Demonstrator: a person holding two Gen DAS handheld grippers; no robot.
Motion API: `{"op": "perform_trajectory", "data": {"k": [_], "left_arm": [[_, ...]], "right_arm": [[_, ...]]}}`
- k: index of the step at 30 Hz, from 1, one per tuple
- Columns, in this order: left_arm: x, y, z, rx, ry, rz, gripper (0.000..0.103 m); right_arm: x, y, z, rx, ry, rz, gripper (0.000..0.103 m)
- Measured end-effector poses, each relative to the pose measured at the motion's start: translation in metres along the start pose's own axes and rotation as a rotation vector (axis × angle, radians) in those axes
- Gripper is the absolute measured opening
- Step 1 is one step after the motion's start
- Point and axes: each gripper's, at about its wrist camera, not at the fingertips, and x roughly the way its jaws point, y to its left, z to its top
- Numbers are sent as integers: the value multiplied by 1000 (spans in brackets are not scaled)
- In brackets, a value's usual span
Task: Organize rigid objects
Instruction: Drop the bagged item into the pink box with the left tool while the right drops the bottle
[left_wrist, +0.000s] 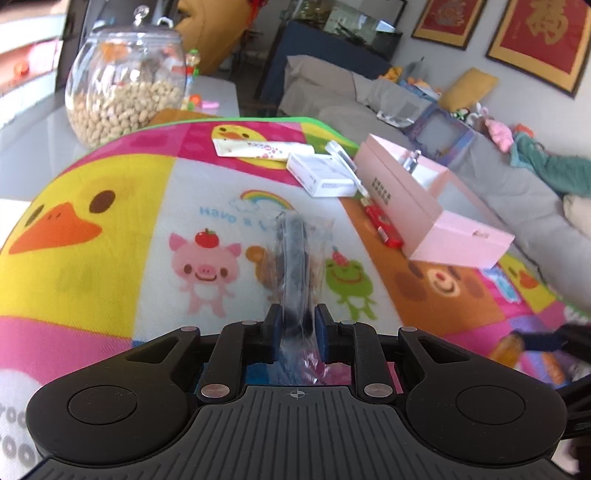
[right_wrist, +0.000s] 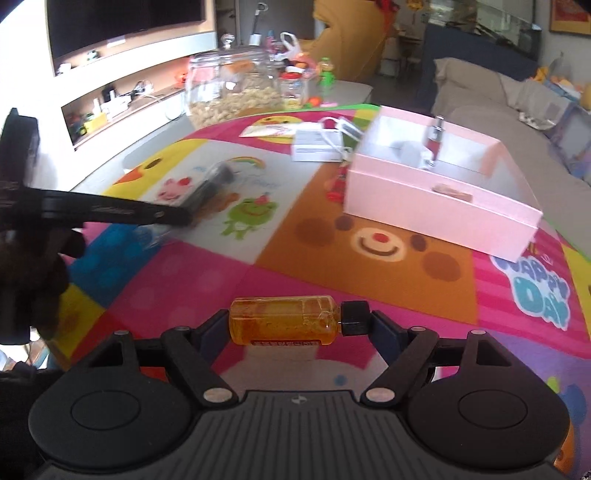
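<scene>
My left gripper (left_wrist: 298, 330) is shut on a dark object wrapped in clear plastic (left_wrist: 295, 251), which sticks out forward over the cartoon mat (left_wrist: 110, 221). In the right wrist view that gripper (right_wrist: 181, 218) reaches in from the left with the wrapped object (right_wrist: 212, 179). An orange bottle with a black cap (right_wrist: 284, 321) lies crosswise between the fingers of my right gripper (right_wrist: 298, 323), base against one pad and cap against the other. The open pink box (right_wrist: 424, 199) stands ahead on the right; it holds a small vial (right_wrist: 433, 138) and a brownish item (right_wrist: 452, 192).
Behind the box lie a white carton (left_wrist: 321, 173), a sachet (left_wrist: 258, 147) and a red item (left_wrist: 382, 221). A glass jar of nuts (left_wrist: 125, 85) stands at the mat's far left. A grey sofa (left_wrist: 498, 184) runs along the right. A dark gloved hand (right_wrist: 33, 277) holds the left gripper.
</scene>
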Motion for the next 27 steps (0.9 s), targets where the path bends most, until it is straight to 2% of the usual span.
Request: {"op": "perform_trajectory", "data": {"k": [4,7,8,9,17,18,20,27], "left_arm": [[3,-16,20,54,-54,74,23],[27,-28,32,109,16,140,24],[37,-30,34,117,53,162,28],[46,-30,34,116,88,170,37],[53,-41,31,201,84,218,33],[51,-42,29,201,73,211,28],[46,-44,23,216,59,169,25],[13,-78,-2,356,92,18,24]], "right_arm": [[8,-11,1,33,0,-7,80],[8,-15,-1,32,-15,-20,80],[7,-16,-1,27,-25,-33,80],[6,-17,-2,20,-35,-48,80],[-2,-38,-8,45,-72,-104,80],[-3,-40,-8,52,-77,-108,80],[-6,-45,-9,63,-93,-116,80],[-39,-66,-8,108,-194,-152,80]]}}
